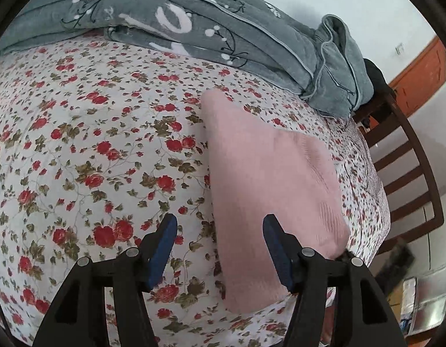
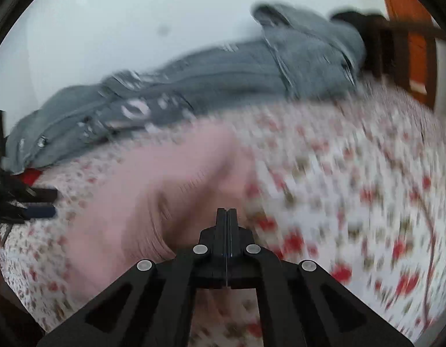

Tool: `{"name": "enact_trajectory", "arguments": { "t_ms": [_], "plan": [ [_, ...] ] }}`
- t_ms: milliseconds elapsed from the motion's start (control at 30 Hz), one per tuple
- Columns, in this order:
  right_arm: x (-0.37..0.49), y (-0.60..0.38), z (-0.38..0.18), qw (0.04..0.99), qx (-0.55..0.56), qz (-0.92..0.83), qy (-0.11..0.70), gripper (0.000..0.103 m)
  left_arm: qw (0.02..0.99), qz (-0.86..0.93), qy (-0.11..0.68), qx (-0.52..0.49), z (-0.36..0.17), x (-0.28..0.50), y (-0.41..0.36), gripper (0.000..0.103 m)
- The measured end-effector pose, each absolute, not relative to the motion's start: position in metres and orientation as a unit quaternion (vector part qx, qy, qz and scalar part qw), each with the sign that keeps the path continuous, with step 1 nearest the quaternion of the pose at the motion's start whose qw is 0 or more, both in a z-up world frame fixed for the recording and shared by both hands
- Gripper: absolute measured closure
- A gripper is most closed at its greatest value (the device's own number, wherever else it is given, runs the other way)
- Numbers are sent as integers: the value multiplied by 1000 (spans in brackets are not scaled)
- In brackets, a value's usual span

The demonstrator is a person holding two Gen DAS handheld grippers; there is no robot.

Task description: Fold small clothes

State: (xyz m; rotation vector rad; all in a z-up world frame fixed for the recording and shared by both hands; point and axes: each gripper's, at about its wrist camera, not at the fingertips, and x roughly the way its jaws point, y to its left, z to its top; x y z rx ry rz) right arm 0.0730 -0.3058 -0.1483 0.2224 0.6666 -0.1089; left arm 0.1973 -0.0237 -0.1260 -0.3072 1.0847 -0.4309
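Note:
A small pink knitted garment [image 1: 269,179] lies folded on the floral bed sheet [image 1: 87,144], at the right side of the left wrist view. My left gripper [image 1: 220,222] is open and empty just above the sheet, its right finger over the garment's left edge. In the blurred right wrist view the pink garment [image 2: 153,202] lies left of centre. My right gripper [image 2: 227,212] has its fingers pressed together over the garment's right edge; no cloth shows between them. The left gripper's fingers [image 2: 40,202] show at the far left.
A folded grey blanket [image 1: 211,26] with white print lies along the back of the bed by a white wall [image 2: 136,14]. A dark wooden chair [image 1: 407,173] stands off the bed's right edge. An orange-brown door [image 1: 422,84] is behind it.

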Motion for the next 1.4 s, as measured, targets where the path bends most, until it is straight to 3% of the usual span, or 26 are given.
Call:
{"name": "enact_trajectory", "arguments": {
  "t_ms": [133,267,333,367,433,500,533,667,700,733,833,967,1133,1400],
  "plan": [
    [70,-317,-168,924,113,-60,361,103,814,-266,492,-156,-122,194,-45,43],
    [57,-329,-141,931,106,-72,341,100,824,-260,491,-110,-135,188,-74,43],
    [55,-333,-123,936,110,-66,327,99,820,-242,513,-81,-159,188,-87,35],
    [56,-335,-114,939,115,-58,320,95,821,-237,514,-77,-165,187,-89,30],
    [56,-331,-95,943,125,-27,307,68,815,-250,513,-103,-167,186,-81,30],
    [56,-322,-82,948,129,11,292,55,802,-264,518,-137,-164,188,-68,30],
    [54,-315,-78,949,127,25,288,54,799,-268,518,-146,-162,188,-63,30],
    [68,-281,-92,943,94,54,314,54,811,-266,505,-129,-155,181,-51,30],
    [75,-277,-105,940,78,39,331,59,814,-263,503,-122,-154,178,-48,31],
    [82,-276,-118,933,70,27,352,76,816,-258,503,-117,-154,177,-45,32],
    [83,-288,-135,928,91,30,360,91,818,-258,504,-104,-156,172,-38,32],
    [64,-309,-116,937,134,78,314,91,817,-281,494,-103,-155,165,-35,32],
    [90,-314,-145,921,126,51,365,90,786,-321,520,-95,-169,163,-52,32],
    [85,-315,-128,917,114,58,377,85,791,-339,506,-52,-173,140,-65,32]
  ]
}}
